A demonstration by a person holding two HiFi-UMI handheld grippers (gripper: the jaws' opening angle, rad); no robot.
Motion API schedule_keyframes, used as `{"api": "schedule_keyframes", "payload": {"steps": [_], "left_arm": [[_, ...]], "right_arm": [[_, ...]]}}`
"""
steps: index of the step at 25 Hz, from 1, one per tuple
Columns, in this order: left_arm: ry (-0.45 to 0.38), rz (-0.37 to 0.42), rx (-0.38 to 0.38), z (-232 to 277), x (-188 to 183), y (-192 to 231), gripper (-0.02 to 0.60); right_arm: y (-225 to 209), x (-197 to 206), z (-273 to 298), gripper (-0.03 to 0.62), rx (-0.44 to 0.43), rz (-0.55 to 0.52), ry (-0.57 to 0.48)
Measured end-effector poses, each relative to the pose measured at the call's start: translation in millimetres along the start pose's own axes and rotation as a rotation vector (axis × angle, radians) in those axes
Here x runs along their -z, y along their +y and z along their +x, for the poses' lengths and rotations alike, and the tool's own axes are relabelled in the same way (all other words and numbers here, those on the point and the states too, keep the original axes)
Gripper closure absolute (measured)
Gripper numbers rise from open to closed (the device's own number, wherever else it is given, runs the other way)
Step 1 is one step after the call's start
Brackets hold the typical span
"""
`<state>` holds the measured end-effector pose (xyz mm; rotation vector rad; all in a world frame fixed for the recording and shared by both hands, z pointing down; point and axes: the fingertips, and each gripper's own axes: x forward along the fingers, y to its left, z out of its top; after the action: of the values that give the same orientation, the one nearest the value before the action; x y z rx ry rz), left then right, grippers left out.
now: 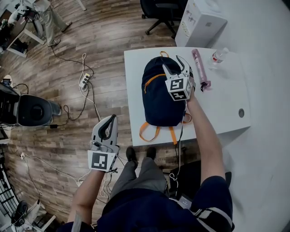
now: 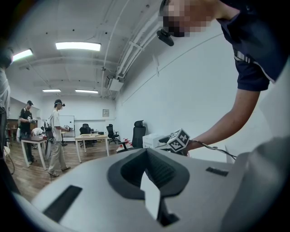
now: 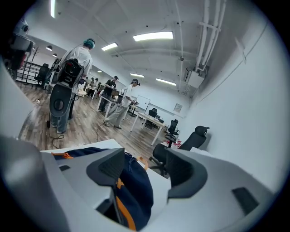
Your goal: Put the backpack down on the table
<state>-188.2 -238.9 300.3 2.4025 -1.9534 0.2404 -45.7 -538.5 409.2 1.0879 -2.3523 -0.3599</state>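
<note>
Finding backpack (image 1: 161, 95) flat on table (image 1: 226, 104), 12 o'clock. Poises right gripper (image 1: 173, 63) above it, jaws well apart, gripping nothing: load judged released. Parks left gripper (image 1: 112, 118) at 7 o'clock, closed, empty, unneeded.

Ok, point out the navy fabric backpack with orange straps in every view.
Head view: the navy fabric backpack with orange straps lies upper centre, on the white table.
Left gripper view: not in it.
Right gripper view: backpack at bottom centre.
Shared landmark: the black office chair beyond the table.
</note>
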Motion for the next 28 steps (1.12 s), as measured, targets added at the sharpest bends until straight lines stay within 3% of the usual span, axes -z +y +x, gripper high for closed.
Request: {"api": "schedule_keyframes", "payload": {"steps": [7,14,20,22,25,28], "left_arm": [[-0.008,0.018,0.007,-7.2,-6.2,1.7,0.577],[0.005,0.02,0.012,-14.0,-12.8,-0.1,0.578],[-0.044,0.029,0.035,-19.5,-29.3,-3.9,0.577],[-0.066,0.032,0.043,-20.7,-36.0,-5.9,0.577],[-0.081,0.033,0.051,-26.1,-45.0,-8.0,0.578],[-0.095,0.036,0.061,-32.0,-52.7,-11.3,0.578]], "right_arm": [[-0.1,-15.6,-23.9,0.301,0.0,0.035,-0.021],[-0.6,-53.2,-76.2,0.31,0.006,0.136,-0.13],[-5.5,-84.3,-130.5,0.341,0.015,0.239,-0.202],[-6.6,-94.9,-149.6,0.369,0.026,0.255,-0.231],[-6.8,-109.9,-181.6,0.467,0.049,0.273,-0.267],[-3.3,-119.0,-211.3,0.508,0.057,0.286,-0.29]]}}
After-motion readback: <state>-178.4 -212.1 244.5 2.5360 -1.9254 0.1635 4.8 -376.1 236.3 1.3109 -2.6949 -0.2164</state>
